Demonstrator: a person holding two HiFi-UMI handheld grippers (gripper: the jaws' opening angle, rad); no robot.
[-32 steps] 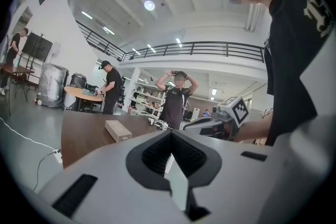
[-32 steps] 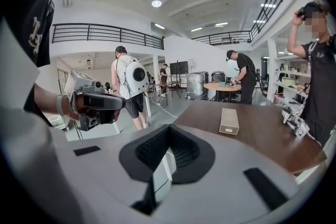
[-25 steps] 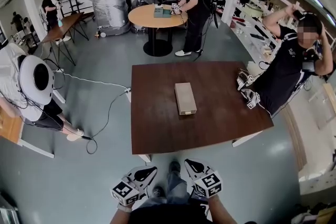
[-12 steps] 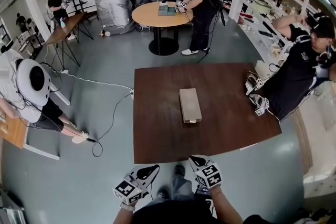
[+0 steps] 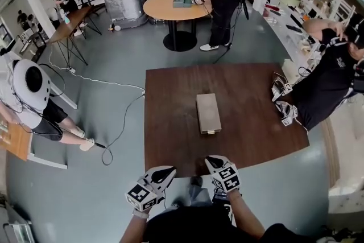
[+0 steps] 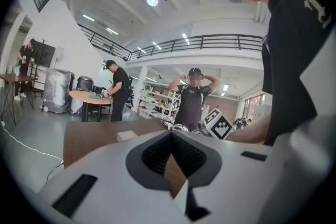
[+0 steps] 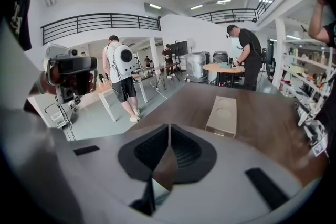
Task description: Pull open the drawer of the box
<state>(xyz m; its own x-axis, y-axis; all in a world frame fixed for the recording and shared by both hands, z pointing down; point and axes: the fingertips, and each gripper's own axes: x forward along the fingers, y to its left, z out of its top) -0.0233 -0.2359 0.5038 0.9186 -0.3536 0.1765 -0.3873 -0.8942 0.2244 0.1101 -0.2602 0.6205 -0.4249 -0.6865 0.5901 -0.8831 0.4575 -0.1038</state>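
A long beige box lies in the middle of the dark brown table, its short end with a small metal handle facing me. The same box appears in the right gripper view, ahead and slightly right of the jaws, and far off in the left gripper view. My right gripper is shut and empty, its tip just over the table's near edge. Short of that edge and to the left, my left gripper is shut with nothing in it. Both stay well apart from the box.
A person in black leans at the table's right edge, with a pair of grippers lying on the table there. A seated person and a floor cable are on the left. A round table stands behind.
Both grippers have come forward toward the table's near edge, and the right one now reaches over it. The box has not moved on the table.
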